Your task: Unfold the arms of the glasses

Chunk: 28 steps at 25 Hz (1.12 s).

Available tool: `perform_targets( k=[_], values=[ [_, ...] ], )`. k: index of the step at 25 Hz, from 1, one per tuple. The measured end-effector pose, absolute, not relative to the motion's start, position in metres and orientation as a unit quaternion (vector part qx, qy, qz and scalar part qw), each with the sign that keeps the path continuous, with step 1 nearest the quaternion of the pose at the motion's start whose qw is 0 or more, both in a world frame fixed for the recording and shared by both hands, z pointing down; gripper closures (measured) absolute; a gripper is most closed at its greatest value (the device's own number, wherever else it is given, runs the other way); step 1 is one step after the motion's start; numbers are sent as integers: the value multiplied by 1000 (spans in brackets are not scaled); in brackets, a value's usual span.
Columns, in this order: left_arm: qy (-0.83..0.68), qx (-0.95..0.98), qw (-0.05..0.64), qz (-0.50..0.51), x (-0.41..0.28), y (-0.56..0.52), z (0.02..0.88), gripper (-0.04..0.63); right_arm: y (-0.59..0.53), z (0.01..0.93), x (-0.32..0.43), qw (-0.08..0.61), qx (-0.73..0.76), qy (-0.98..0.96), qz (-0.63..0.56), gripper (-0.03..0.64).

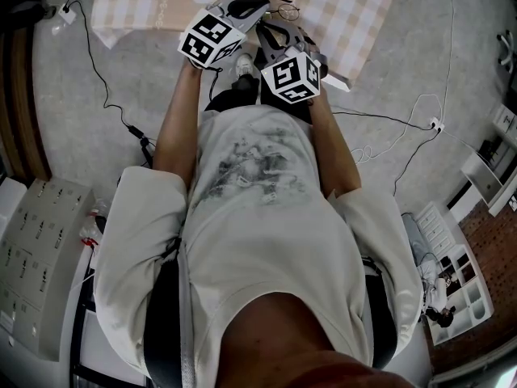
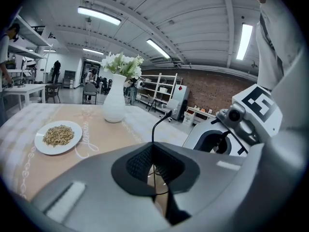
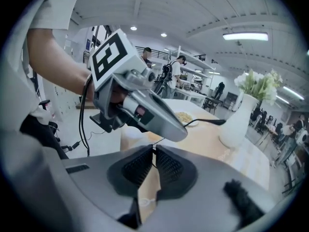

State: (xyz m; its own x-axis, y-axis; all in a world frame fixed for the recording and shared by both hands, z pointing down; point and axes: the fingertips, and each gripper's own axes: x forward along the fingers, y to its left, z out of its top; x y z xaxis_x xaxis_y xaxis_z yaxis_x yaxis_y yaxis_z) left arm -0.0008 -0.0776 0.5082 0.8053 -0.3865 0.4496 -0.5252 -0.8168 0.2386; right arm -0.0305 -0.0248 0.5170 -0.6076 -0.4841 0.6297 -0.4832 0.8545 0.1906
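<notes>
Left fingers [image 2: 137,166] pinched shut on glasses [image 1: 285,11] arm; right fingers [image 3: 169,166] likewise closed, seemingly gripping frame wire.

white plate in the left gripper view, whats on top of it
A flat heap of tan grains lies on the white plate, leaving its rim bare. The plate's middle is hidden under the heap.

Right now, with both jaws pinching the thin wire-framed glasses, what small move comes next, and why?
Probably hold the right gripper steady and ease the left gripper outward, swinging the black-tipped arm open. Both jaws are shut on the thin wire-framed glasses, and that arm sticks out past the left jaws.
</notes>
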Motion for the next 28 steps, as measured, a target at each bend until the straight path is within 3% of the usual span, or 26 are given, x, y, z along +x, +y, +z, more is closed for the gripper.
perform_targets(
  k=[28],
  values=[
    [-255, 936, 166, 177, -6, -77, 499, 584, -45, 486, -9, 329, 336, -882, -17, 592]
  ],
)
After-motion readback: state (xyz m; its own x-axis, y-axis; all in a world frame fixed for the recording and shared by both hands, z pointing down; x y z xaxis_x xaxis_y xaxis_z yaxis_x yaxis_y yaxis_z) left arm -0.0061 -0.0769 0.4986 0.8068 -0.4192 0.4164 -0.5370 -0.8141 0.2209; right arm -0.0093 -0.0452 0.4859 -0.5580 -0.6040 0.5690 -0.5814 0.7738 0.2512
